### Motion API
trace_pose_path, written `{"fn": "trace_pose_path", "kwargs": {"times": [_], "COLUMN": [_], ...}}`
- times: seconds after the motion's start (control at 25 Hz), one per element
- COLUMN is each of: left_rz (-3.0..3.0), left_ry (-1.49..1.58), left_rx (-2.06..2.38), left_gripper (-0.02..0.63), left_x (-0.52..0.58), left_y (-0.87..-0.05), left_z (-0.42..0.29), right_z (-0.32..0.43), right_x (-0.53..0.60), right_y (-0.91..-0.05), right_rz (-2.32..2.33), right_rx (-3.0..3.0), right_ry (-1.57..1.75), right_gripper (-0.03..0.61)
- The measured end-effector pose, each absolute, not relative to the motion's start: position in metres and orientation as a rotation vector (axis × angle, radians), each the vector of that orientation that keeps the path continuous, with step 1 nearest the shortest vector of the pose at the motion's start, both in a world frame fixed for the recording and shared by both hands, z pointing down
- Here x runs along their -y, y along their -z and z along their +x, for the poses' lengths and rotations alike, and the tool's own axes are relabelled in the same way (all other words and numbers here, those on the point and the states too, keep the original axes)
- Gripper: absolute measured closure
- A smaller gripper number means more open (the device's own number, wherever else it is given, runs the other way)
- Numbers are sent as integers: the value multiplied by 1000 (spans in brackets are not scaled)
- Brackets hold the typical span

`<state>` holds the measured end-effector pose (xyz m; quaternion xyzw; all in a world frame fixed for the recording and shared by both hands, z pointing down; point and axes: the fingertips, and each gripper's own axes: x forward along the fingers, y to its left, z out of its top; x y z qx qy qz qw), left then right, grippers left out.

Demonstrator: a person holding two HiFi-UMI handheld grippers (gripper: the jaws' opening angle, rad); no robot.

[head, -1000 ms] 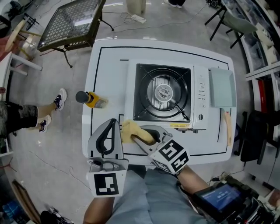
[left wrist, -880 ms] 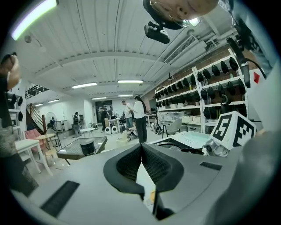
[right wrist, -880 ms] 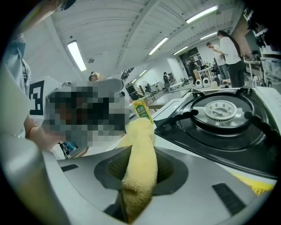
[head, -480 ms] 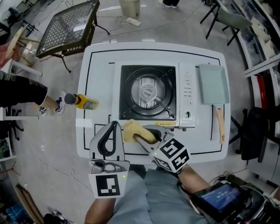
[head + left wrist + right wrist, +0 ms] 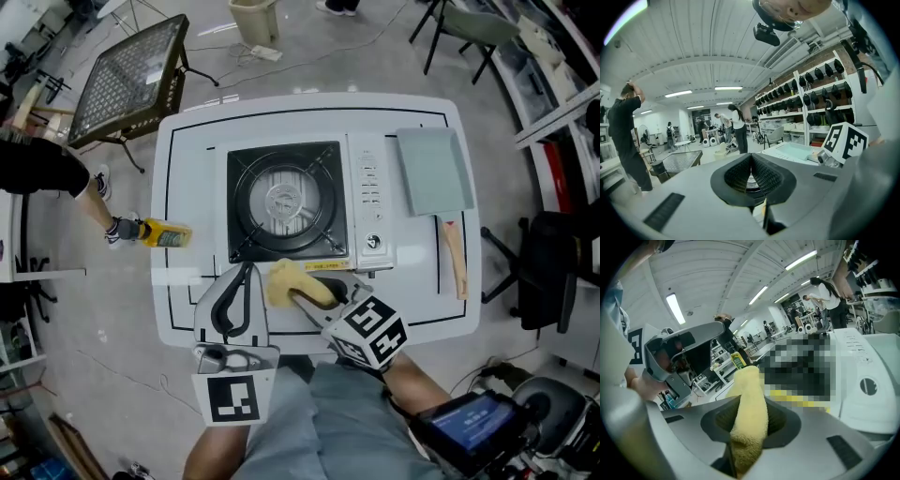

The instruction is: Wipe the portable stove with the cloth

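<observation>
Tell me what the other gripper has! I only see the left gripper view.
Observer: The right gripper is clamped on a yellow cloth.
Operator: Where's the stove?
Observer: In the head view, the portable stove sits in the middle of the white table, and the cloth's tip is at its front edge.
Operator: Is anything left of the stove?
Observer: Yes, a yellow bottle lies by the table's left edge.
</observation>
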<state>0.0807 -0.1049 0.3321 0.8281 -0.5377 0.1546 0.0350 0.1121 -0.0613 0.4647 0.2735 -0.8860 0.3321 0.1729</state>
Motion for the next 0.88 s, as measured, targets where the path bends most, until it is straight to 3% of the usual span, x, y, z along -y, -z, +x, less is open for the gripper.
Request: {"fn": "trace_pose_path", "kwargs": {"times": [0.88], "left_rz": [2725], "left_ry": [-521], "left_rx": [1437], "left_gripper": [595], "left_x": [96], "left_y": [-332], "left_z": [211], "right_z": [236], "right_x": [50], "right_y": [-467], "right_rz": [1000], "right_rx": [2508], "right_ry": [-1056], "right_gripper": [448]}}
